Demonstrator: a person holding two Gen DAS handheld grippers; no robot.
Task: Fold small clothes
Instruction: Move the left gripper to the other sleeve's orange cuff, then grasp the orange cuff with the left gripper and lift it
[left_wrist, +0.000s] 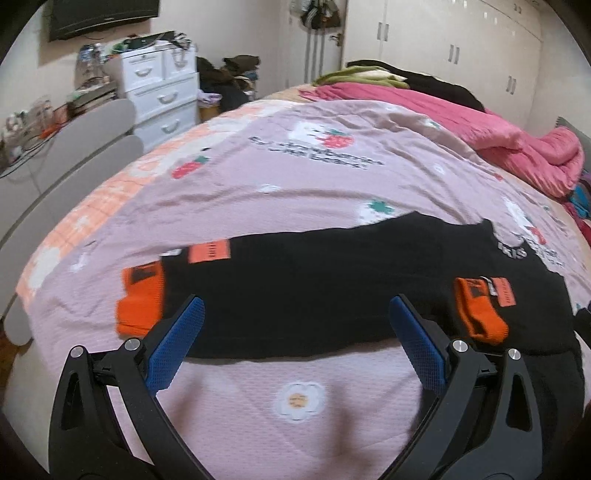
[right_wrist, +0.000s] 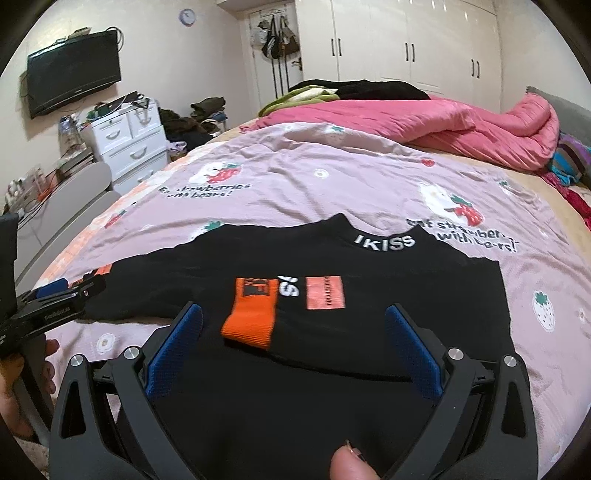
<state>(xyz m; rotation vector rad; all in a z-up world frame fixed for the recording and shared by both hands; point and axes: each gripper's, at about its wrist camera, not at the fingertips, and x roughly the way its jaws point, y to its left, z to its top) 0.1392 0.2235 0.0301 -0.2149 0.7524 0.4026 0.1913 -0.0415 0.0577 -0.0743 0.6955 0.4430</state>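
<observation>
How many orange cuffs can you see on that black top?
2: one orange cuff at the garment's left end on the bedspread, the other cuff folded onto the black top toward its right.

I see a bed covered by a lilac bedspread (right_wrist: 295, 177) printed with strawberries and bears. At its far side lies a crumpled pink quilt (right_wrist: 436, 122), with a green blanket (right_wrist: 299, 96) and some black cloth behind it. To the left stands a white drawer unit (right_wrist: 127, 144) with clutter on top, and a dark television (right_wrist: 74, 72) hangs on the wall above. A round clock (right_wrist: 187, 16) is near the ceiling. Bags (right_wrist: 279, 38) hang on the door, beside the white wardrobe (right_wrist: 406, 40).
</observation>
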